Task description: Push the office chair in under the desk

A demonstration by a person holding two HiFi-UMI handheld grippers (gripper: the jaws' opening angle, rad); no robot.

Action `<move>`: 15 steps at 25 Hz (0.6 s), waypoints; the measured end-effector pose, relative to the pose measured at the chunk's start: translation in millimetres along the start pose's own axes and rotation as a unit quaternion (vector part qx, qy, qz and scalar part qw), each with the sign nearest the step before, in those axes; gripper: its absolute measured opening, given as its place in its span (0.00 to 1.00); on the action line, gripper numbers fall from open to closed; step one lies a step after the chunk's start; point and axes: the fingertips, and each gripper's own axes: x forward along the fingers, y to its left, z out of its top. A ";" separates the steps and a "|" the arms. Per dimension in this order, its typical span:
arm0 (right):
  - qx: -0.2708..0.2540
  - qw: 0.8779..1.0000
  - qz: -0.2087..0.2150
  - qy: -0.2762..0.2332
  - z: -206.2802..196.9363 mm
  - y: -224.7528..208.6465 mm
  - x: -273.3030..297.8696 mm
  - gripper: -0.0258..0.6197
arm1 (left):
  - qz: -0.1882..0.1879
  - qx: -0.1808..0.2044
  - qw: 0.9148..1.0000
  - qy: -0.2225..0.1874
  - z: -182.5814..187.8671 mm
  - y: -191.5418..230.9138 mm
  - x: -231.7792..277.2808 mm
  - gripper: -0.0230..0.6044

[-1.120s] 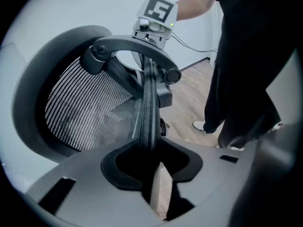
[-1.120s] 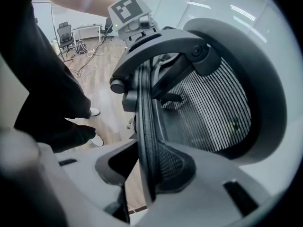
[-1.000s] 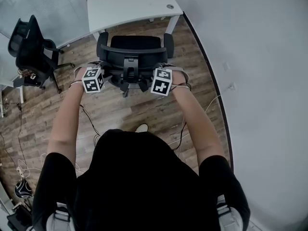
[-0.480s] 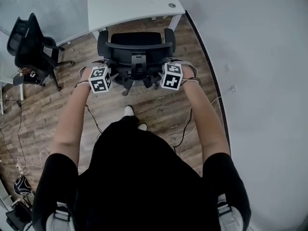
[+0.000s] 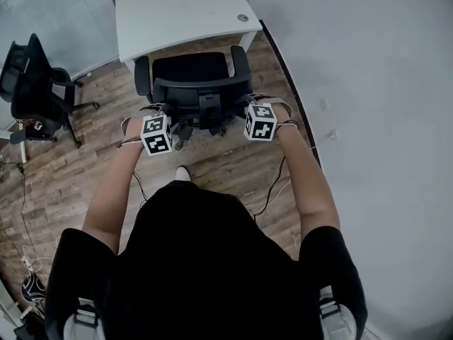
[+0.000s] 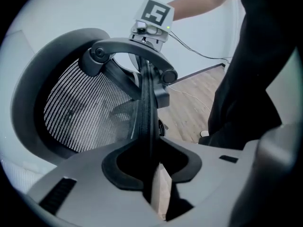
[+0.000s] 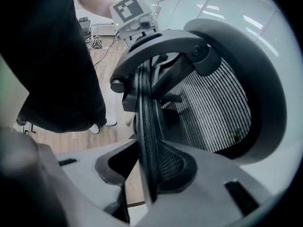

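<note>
The office chair (image 5: 195, 83) is black all over, its back a mesh that reads as fine black and pale stripes, and a second chair (image 5: 32, 83) off to the left is black too. The desk (image 5: 177, 9) is white, the floor (image 5: 226, 165) is brown wood planks in mixed lighter and darker tones, and the wall (image 5: 368, 83) is plain pale grey. The left gripper (image 6: 152, 157) and right gripper (image 7: 149, 167) are matt grey and black, each bearing a white cube (image 5: 156, 134) printed with black square patterns, and the person's shirt (image 5: 212, 261) is black.

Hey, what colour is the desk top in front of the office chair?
The desk top is plain white. It shows best in the head view.
</note>
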 end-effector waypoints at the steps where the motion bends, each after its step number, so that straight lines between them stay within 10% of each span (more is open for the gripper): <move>1: -0.004 1.000 0.002 -0.002 -3.5 -3.1 0.2 0.22 | 0.002 -0.002 1.000 0.000 2.9 1.9 1.8 0.19; 15: -0.036 0.999 0.024 -0.016 -53.0 -46.8 4.4 0.22 | 0.009 -0.044 0.999 0.015 38.8 35.3 31.3 0.19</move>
